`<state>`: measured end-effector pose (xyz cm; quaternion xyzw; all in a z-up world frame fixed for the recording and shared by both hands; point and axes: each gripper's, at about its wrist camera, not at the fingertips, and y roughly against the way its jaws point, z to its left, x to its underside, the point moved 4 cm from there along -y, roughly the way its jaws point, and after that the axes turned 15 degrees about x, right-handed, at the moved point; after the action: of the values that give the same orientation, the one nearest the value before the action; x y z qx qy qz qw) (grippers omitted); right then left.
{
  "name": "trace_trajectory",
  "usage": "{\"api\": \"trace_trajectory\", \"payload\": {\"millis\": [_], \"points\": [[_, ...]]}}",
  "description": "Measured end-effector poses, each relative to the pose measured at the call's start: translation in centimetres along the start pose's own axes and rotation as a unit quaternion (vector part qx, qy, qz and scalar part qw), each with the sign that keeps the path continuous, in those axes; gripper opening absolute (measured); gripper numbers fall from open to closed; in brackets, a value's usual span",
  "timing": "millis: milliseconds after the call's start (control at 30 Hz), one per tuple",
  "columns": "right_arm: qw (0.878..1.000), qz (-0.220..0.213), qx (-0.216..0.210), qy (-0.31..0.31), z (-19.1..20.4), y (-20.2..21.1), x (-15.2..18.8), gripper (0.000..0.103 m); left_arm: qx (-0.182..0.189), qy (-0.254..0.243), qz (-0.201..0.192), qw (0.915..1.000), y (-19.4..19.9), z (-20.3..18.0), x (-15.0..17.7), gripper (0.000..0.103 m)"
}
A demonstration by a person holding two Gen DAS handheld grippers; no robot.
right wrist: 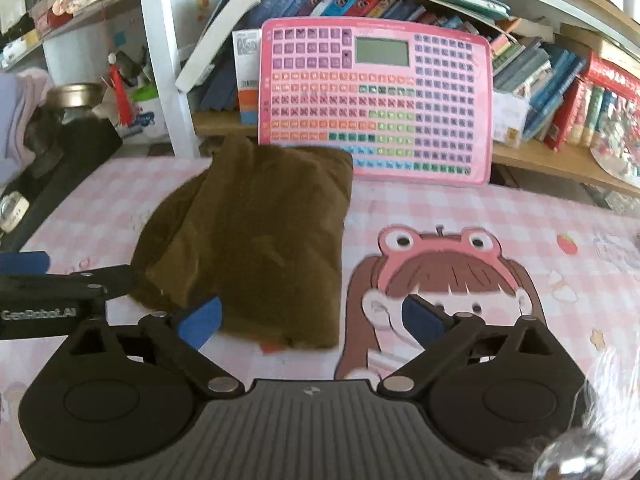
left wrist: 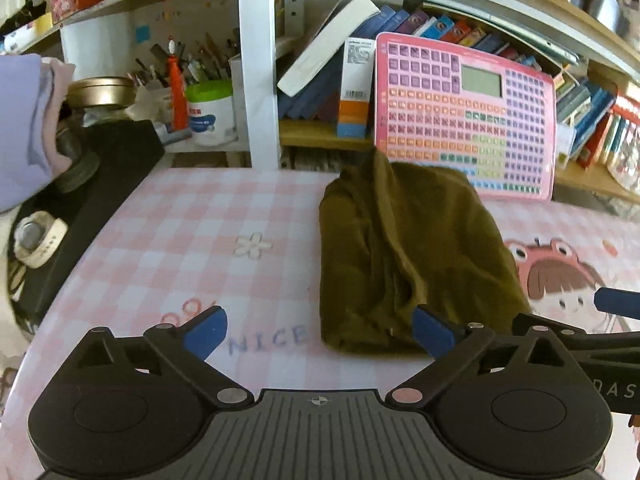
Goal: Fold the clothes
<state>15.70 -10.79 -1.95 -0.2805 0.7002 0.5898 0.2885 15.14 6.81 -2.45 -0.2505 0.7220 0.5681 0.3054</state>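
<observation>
the olive-brown garment (left wrist: pixel 412 256) lies folded in a thick bundle on the table (left wrist: pixel 208 216) with the pink checked cover, just before the pink keyboard toy (left wrist: pixel 468 112) that leans on the bookshelf. the left gripper (left wrist: pixel 320 330) is released, with nothing between its blue pads. the right gripper (right wrist: pixel 312 316) is also spread wide and empty, at the near edge of the garment.

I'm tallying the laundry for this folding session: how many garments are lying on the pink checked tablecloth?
1: a folded olive-brown garment lies mid-table in front of the pink keyboard toy. Anything beyond the camera edges may be hidden.
</observation>
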Motion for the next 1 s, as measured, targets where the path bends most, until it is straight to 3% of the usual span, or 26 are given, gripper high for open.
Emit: {"api": "trace_trajectory", "payload": {"millis": [567, 1000], "points": [[1.0, 0.018, -0.002, -0.009, -0.7, 1.6, 2.1, 0.099, -0.013, 0.023, 0.009, 0.9996, 1.7, -0.9, 2.5, 0.102], [1.0, 0.02, 0.011, -0.003, -0.7, 1.8, 2.3, 0.099, -0.014, 0.01, 0.015, 0.9997, 2.4, -1.5, 2.9, 0.102]]}}
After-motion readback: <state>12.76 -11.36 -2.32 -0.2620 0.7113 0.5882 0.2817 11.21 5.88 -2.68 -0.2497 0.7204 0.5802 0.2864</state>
